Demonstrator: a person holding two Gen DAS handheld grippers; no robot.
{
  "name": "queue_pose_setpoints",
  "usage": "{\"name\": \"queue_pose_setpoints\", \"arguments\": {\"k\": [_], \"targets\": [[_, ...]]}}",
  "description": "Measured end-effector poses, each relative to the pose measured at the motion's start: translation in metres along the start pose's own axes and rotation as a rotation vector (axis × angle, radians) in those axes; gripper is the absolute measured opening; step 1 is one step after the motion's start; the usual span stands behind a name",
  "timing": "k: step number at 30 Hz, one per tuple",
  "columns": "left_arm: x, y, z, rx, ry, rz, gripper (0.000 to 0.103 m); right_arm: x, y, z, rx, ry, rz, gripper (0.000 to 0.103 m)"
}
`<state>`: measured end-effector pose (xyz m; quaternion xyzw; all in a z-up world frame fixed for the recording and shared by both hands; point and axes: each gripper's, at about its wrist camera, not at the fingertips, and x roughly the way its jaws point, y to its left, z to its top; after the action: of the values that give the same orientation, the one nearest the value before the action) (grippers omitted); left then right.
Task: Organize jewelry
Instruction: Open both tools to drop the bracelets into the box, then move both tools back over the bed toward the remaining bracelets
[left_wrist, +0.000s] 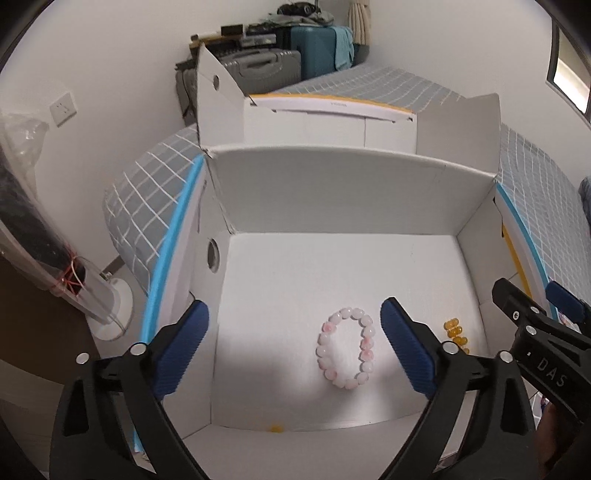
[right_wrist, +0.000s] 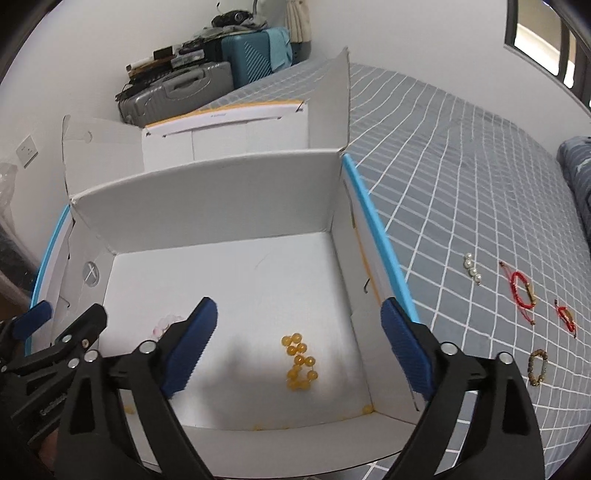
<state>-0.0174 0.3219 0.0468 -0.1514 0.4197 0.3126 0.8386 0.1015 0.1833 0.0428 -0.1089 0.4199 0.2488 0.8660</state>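
Right wrist view: grey checked bed (right_wrist: 480, 192) carrying white box (right_wrist: 207, 184); amber bracelet (right_wrist: 300, 362) and pink bracelet (left_wrist: 346, 349) inside; right gripper (right_wrist: 299, 354) and left gripper (left_wrist: 295, 347) gaping, empty. Remaining: red cord bracelets (right_wrist: 521, 291), brown bead bracelet (right_wrist: 538, 368), pearls (right_wrist: 472, 272), off rightward, nearer right gripper, unseen from left wrist.
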Motion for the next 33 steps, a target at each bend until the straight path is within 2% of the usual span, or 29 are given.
{"name": "queue_pose_setpoints", "arguments": {"k": [2, 7, 11, 16, 23, 33], "targets": [[-0.002, 0.001, 0.001, -0.009, -0.011, -0.004, 0.096, -0.004, -0.003, -0.001, 0.005, -0.014, -0.001, 0.095], [-0.01, -0.001, 0.002, -0.006, -0.031, -0.008, 0.097, -0.016, -0.012, -0.001, 0.029, -0.055, -0.014, 0.095], [-0.023, -0.01, 0.004, 0.022, -0.044, -0.067, 0.097, -0.031, -0.022, -0.001, 0.038, -0.095, -0.043, 0.095], [-0.04, -0.028, 0.001, 0.045, -0.074, -0.088, 0.097, -0.047, -0.042, -0.003, 0.055, -0.118, -0.065, 0.095], [-0.054, -0.071, -0.005, 0.097, -0.081, -0.137, 0.097, -0.075, -0.084, -0.012, 0.097, -0.15, -0.109, 0.095], [-0.085, -0.162, -0.024, 0.205, -0.107, -0.257, 0.097, -0.118, -0.185, -0.049, 0.202, -0.172, -0.227, 0.095]]}}
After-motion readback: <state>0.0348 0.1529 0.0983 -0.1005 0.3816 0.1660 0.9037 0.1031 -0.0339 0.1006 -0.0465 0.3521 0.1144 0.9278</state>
